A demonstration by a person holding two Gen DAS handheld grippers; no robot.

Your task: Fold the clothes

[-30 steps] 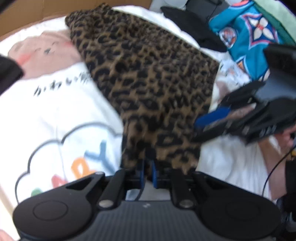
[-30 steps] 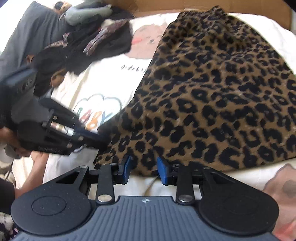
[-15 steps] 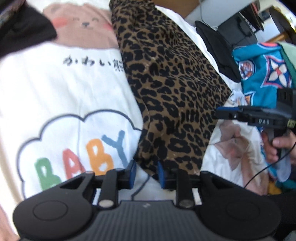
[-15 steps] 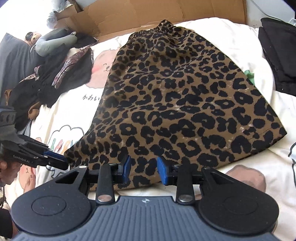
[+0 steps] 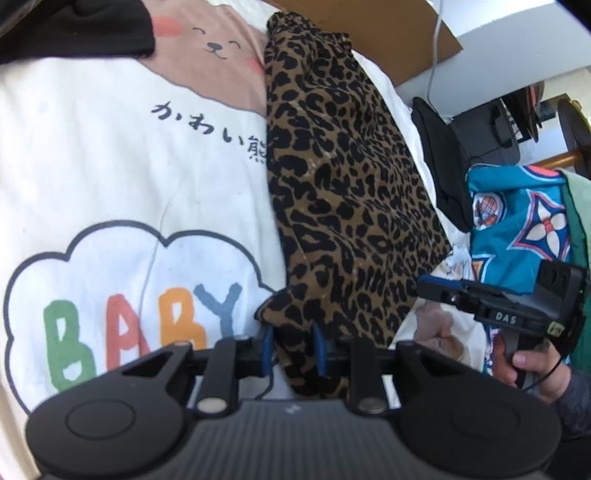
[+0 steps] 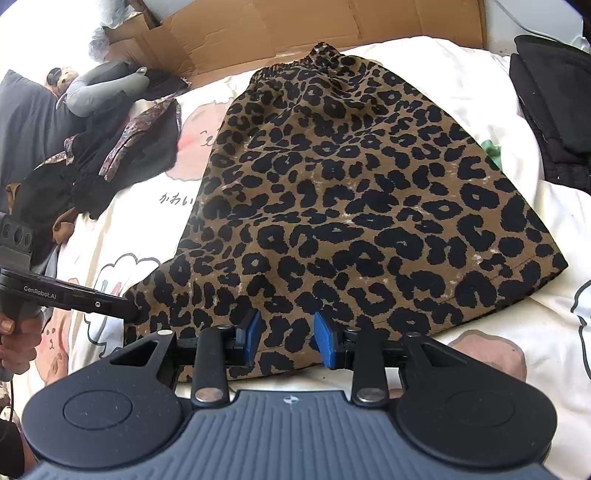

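A leopard-print skirt point(image 5: 343, 206) point(image 6: 351, 206) lies flat on the bed, its elastic waist far from me and its hem near. My left gripper point(image 5: 292, 347) is at the hem's left corner. Its jaws are closing, and the bunched corner fills the gap between the blue pads point(image 5: 266, 350). The right wrist view shows the left gripper point(image 6: 125, 308) from the side at that same corner. My right gripper point(image 6: 287, 336) stands open over the middle of the hem, with cloth behind its pads but not pinched. In the left wrist view the right gripper point(image 5: 424, 286) is at the hem's right side.
A white bedspread point(image 5: 110, 166) with a bear and "BABY" print lies under the skirt. A dark clothes pile point(image 6: 110, 155) and a grey plush point(image 6: 99, 88) lie at the left. A black garment point(image 6: 546, 110) and teal printed cloth point(image 5: 517, 221) lie at the right. Cardboard point(image 6: 314, 26) stands behind.
The left gripper has rolled and slid along the hem, and its pads stand wider than a second ago. The right gripper drew back early on, bringing the whole skirt into view, then kept still.
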